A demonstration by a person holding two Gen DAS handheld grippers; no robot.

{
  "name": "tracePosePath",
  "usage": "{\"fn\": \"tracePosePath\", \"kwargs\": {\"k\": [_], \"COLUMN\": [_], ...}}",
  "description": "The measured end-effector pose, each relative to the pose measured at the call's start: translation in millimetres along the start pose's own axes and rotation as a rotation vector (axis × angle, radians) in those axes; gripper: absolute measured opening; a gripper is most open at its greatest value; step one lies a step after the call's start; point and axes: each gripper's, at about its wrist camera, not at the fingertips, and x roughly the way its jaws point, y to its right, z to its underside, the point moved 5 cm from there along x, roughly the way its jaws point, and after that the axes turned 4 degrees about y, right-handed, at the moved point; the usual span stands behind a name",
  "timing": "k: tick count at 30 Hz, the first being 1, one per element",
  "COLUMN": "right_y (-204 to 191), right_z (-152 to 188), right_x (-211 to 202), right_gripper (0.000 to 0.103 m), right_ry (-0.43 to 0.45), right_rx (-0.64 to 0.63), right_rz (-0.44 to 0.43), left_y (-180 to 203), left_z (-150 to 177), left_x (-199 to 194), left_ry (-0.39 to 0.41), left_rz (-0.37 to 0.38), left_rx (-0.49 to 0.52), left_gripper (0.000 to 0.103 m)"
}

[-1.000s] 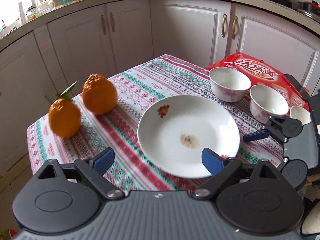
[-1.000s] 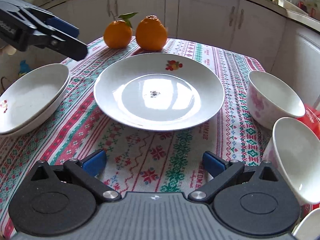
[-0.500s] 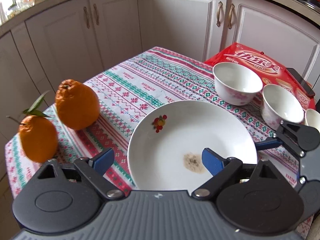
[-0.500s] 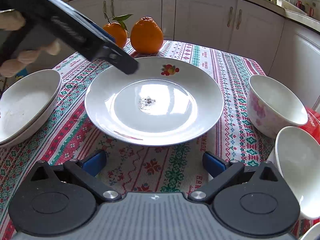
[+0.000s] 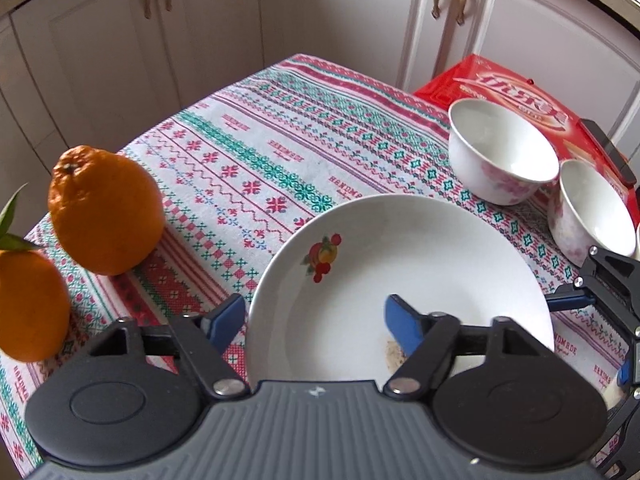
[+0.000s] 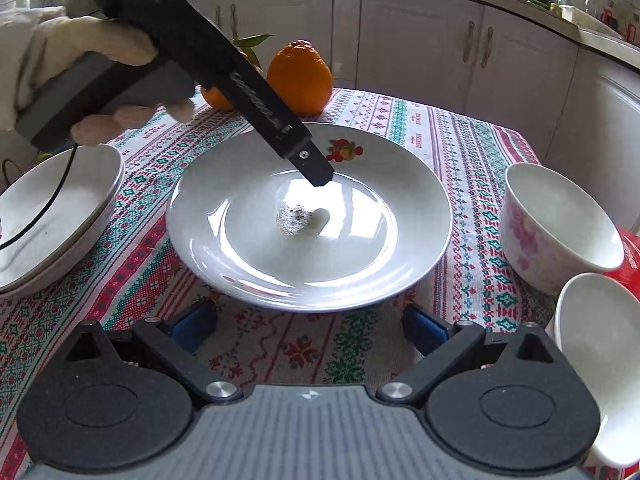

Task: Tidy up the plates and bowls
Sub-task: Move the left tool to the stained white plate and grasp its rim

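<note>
Left gripper [image 5: 314, 320], jaws closing astride the rim of the plate [image 5: 432, 248] at 9 o'clock, not yet clamped. Right gripper [image 6: 310, 326] was held wide, empty. Two plates were stacked [image 6: 60, 216]; bowls [image 6: 556, 228] at 3 o'clock remained unsorted.

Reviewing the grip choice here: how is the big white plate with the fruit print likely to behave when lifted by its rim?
The plate looks glazed and glossy, so probably slippery. It seems rigid ceramic, likely breakable if dropped. Held at one rim by the left gripper, it may tilt.

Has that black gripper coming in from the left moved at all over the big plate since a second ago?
Yes. The left gripper has come in from the table's left edge, past the stacked dishes, to over the big plate; its jaws are closing across the plate's rim.
</note>
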Motion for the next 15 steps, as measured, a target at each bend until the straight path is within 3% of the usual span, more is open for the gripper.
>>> {"fn": "tracePosePath", "kwargs": {"k": [15], "right_y": [0.3], "right_z": [-2.1], "right_x": [0.5], "right_gripper": [0.091], "right_ry": [0.024], "right_rx": [-0.012], "right_rz": [-0.012], "left_y": [-3.4], "left_z": [-9.8], "left_x": [14.7], "left_ry": [-0.091], "left_rz": [0.062], "left_rx": [0.02], "left_gripper": [0.067]}}
